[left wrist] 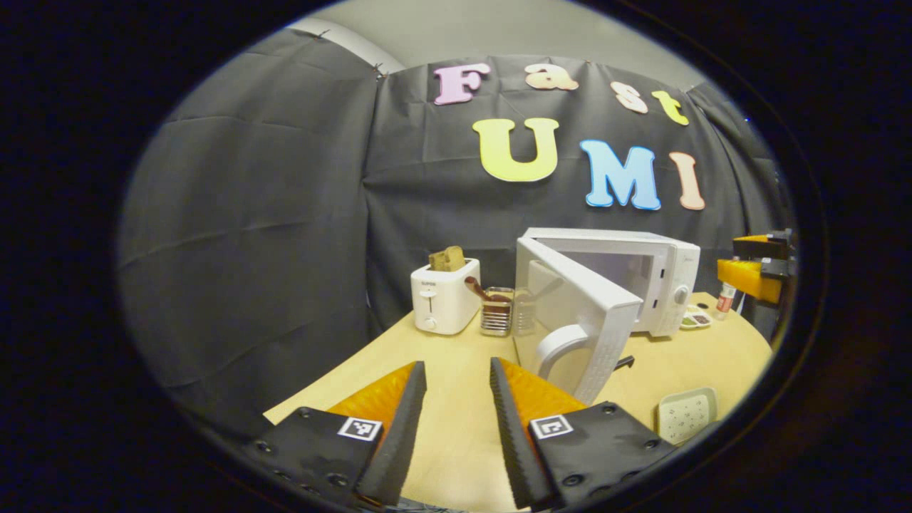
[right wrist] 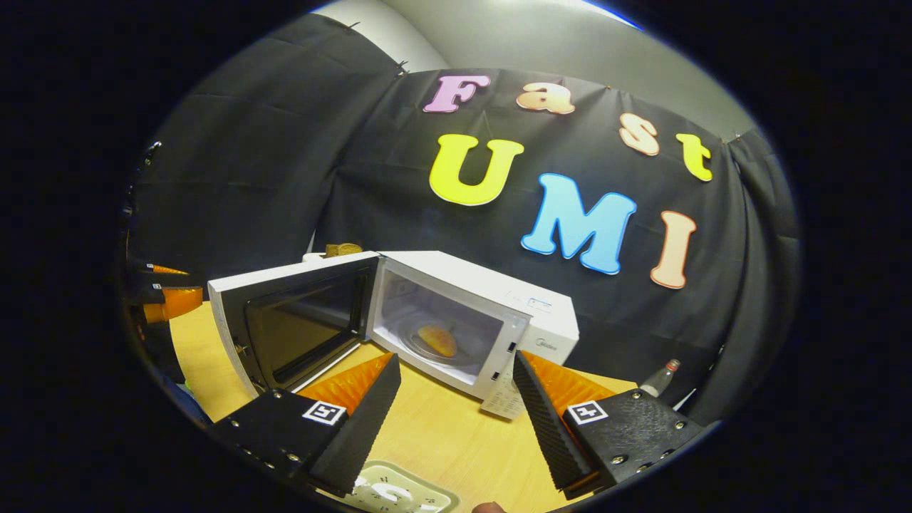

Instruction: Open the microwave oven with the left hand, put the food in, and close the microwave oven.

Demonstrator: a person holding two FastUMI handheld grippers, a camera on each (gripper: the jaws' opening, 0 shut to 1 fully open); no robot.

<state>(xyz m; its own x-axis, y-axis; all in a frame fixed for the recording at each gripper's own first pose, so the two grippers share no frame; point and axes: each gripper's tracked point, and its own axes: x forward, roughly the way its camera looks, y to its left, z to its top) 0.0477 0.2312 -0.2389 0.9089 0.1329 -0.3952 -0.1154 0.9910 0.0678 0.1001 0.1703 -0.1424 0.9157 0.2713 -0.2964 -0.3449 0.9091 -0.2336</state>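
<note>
The white microwave stands on the wooden table with its door swung wide open. An orange-brown piece of food lies on the glass turntable inside the cavity. My left gripper is open and holds nothing, a short way in front of the door's curved handle. My right gripper is open too, with nothing between its fingers, facing the open cavity from a little distance. The left gripper also appears at the left edge of the right gripper view.
A white toaster with bread in it stands left of the microwave, beside a metal holder with utensils. A small white tray lies near the table's front. A bottle and a small dish sit right of the microwave.
</note>
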